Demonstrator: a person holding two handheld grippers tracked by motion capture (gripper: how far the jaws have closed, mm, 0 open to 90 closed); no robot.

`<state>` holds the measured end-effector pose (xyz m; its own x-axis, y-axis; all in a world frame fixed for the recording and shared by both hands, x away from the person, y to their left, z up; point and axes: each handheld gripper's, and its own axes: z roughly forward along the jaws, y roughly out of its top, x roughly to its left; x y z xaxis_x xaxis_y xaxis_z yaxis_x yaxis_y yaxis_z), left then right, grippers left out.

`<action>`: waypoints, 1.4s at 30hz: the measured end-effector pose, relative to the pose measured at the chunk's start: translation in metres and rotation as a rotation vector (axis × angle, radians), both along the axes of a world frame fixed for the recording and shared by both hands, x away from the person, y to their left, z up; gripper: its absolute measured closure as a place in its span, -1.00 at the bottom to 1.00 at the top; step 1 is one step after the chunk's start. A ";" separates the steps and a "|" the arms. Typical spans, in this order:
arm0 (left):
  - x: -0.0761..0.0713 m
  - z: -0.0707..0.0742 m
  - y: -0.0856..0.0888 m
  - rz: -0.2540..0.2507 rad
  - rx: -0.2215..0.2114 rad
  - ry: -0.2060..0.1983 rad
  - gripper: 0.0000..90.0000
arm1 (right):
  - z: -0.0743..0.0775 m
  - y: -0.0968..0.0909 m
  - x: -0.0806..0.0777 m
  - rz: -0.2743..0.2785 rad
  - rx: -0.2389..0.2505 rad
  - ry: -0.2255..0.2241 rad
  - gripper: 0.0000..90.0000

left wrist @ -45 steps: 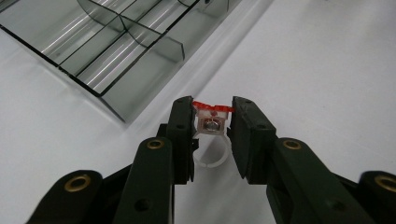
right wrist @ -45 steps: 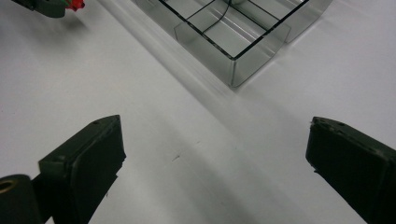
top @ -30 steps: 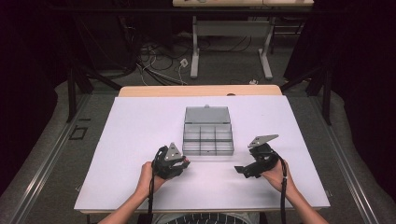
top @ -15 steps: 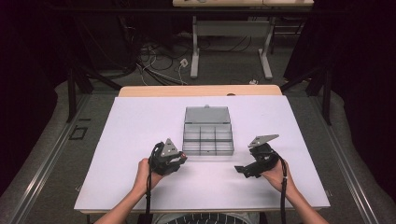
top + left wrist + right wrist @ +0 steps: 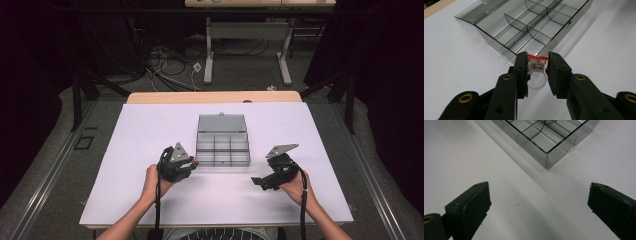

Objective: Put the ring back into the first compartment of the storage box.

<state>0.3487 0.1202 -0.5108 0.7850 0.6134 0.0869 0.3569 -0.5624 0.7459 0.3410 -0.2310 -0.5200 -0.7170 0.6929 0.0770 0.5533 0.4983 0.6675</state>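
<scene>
Left gripper view: left tool (image 5: 537, 71) clamps red-topped ring (image 5: 537, 65); right tool (image 5: 539, 212) spread wide.

The white surface (image 5: 150, 150) lies on a wooden top whose light strip (image 5: 215, 97) shows along the far edge. Beyond it, a tangle of cables (image 5: 170, 65) spreads over the grey floor (image 5: 240, 65), with a small white plug or adapter (image 5: 197, 66) among them. Farther back stands a second desk with pale metal legs: one leg (image 5: 208, 50) at the left and one (image 5: 286, 50) at the right, joined by a crossbar (image 5: 247, 22), with a light wooden top (image 5: 260, 2) at the upper edge of the high view. Dark stands (image 5: 80, 85) and (image 5: 345, 90) flank the surface on either side. A metal rail (image 5: 45, 175) runs along the floor at the left.
</scene>
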 end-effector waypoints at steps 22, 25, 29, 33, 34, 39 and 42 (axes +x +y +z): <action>0.026 0.018 -0.008 0.025 -0.013 -0.047 0.57 | 0.001 -0.001 0.000 -0.008 0.004 -0.011 -0.91; 0.030 0.019 -0.009 0.035 -0.013 -0.043 0.57 | 0.000 -0.001 0.000 -0.009 0.004 -0.005 -0.91; 0.036 0.021 -0.010 0.041 -0.007 -0.049 0.57 | 0.001 -0.001 0.000 -0.005 -0.001 0.004 -0.91; 0.041 0.022 -0.012 0.053 -0.007 -0.064 0.57 | 0.000 -0.001 0.000 -0.010 0.008 -0.008 -0.90; 0.042 0.022 -0.013 0.053 -0.002 -0.066 0.57 | 0.000 -0.001 0.000 -0.008 0.011 -0.006 -0.90; 0.051 0.023 -0.017 0.062 -0.001 -0.068 0.57 | 0.000 -0.001 0.001 -0.010 0.006 -0.011 -0.90; 0.057 0.024 -0.018 0.072 0.002 -0.068 0.57 | 0.000 -0.002 0.001 -0.010 0.007 -0.013 -0.90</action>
